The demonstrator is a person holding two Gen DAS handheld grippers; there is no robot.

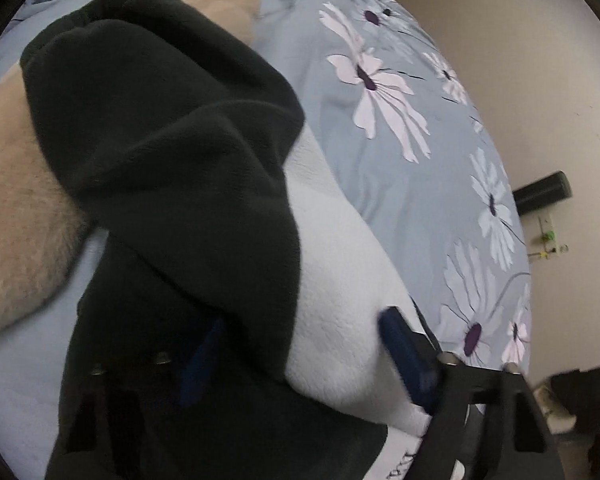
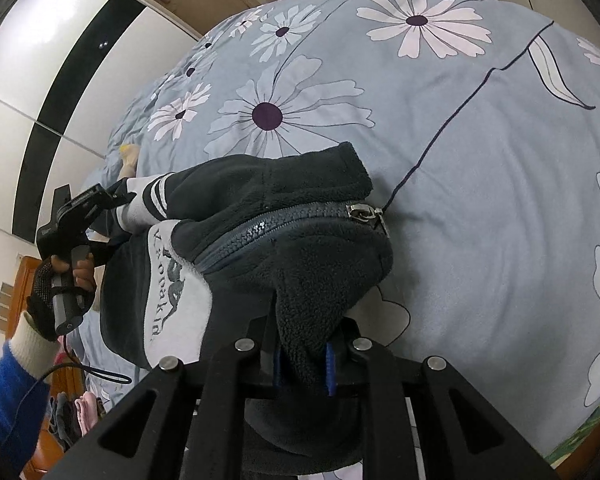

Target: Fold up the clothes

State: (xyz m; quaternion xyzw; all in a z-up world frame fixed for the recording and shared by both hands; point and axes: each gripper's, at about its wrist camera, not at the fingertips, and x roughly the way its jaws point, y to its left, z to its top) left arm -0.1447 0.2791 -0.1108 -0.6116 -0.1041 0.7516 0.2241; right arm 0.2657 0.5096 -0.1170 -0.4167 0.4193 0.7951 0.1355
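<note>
Fleece, dark with white panels, makes up the jacket [image 2: 284, 216] on the flowered bedspread [image 2: 480, 200]. Right gripper [image 2: 304, 364] pinches its collar narrowly. Left gripper [image 1: 300, 356] straddles its fabric, one finger half buried, pads' contact unclear. Embroidered lettering beside the zipper [image 2: 276, 220] is unreadable.

The fleece jacket [image 2: 284, 216] is lying bunched on the bed [image 2: 480, 200], its zipper pull [image 2: 370, 214] pointing toward the bed's middle. In the right wrist view, the left gripper [image 2: 118, 200] is sitting at the jacket's far left end, and a wardrobe [image 2: 40, 80] is standing behind the bed.
</note>
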